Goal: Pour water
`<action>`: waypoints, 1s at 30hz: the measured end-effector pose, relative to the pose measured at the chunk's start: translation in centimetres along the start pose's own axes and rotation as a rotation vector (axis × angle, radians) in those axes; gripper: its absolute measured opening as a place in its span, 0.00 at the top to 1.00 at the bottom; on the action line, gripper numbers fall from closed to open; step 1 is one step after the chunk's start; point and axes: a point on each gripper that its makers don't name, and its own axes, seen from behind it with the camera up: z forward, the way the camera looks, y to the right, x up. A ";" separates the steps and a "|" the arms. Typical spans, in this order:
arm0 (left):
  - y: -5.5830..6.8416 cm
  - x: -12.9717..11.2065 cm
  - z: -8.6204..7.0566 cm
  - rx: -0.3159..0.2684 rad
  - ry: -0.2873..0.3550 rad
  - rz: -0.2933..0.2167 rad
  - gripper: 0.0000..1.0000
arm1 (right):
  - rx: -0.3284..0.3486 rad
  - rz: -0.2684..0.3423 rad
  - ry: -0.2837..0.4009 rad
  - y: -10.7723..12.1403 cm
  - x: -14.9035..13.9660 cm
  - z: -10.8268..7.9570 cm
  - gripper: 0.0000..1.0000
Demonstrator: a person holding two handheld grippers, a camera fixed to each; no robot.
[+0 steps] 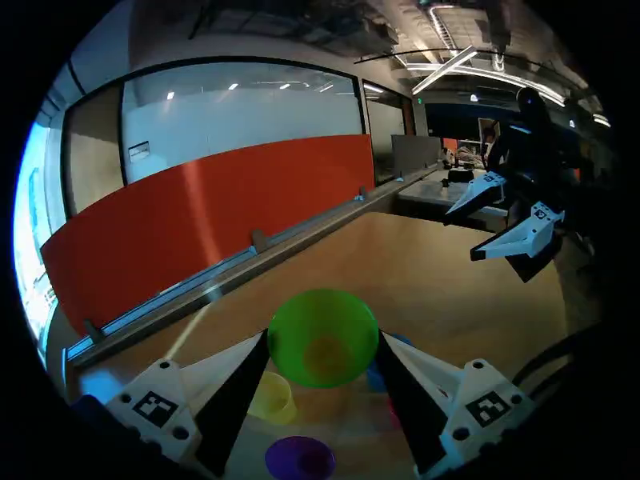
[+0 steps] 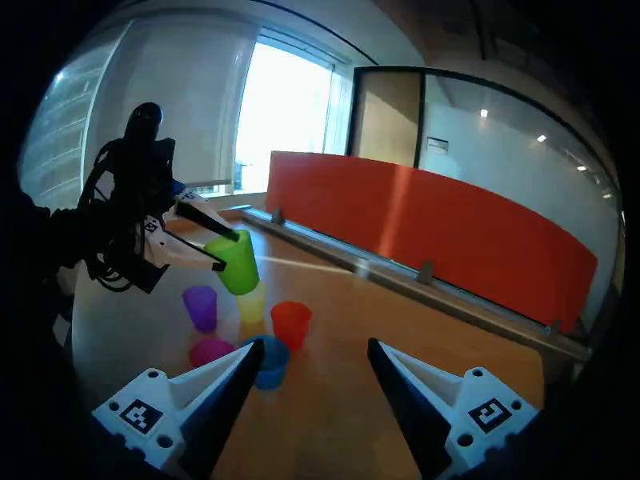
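Observation:
A translucent green cup (image 1: pixel 322 338) sits between the fingers of my left gripper (image 1: pixel 322 334), which is shut on it; I look along the cup's axis. In the right gripper view the left gripper (image 2: pixel 228 250) holds that green cup (image 2: pixel 238 262) in the air, slightly tilted, just above a yellow cup (image 2: pixel 252 305). Around it on the wooden table (image 2: pixel 360 400) stand a purple cup (image 2: pixel 201 307), a red cup (image 2: pixel 290 322), a blue cup (image 2: pixel 270 362) and a magenta cup (image 2: pixel 210 350). My right gripper (image 2: pixel 314 344) is open and holds nothing; it hangs to the right of the cups (image 1: pixel 462 236).
An orange partition (image 2: pixel 448 224) with a metal rail (image 2: pixel 416 280) runs along the table's far edge. A person's dark sleeve (image 2: pixel 48 232) is behind the left gripper. Bare wood (image 1: pixel 432 272) stretches between the two grippers. Below the green cup I see the yellow cup (image 1: pixel 272 398) and the purple cup (image 1: pixel 300 458).

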 end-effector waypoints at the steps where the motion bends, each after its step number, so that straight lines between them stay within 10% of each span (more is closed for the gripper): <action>1: 0.0 0.1 -0.1 0.001 0.006 -0.002 0.10 | 0.000 0.000 0.000 0.0 0.0 0.0 0.00; 30: -0.5 4.3 -2.3 0.031 0.220 -0.078 0.10 | 0.001 -0.005 0.012 -0.4 0.8 0.1 0.00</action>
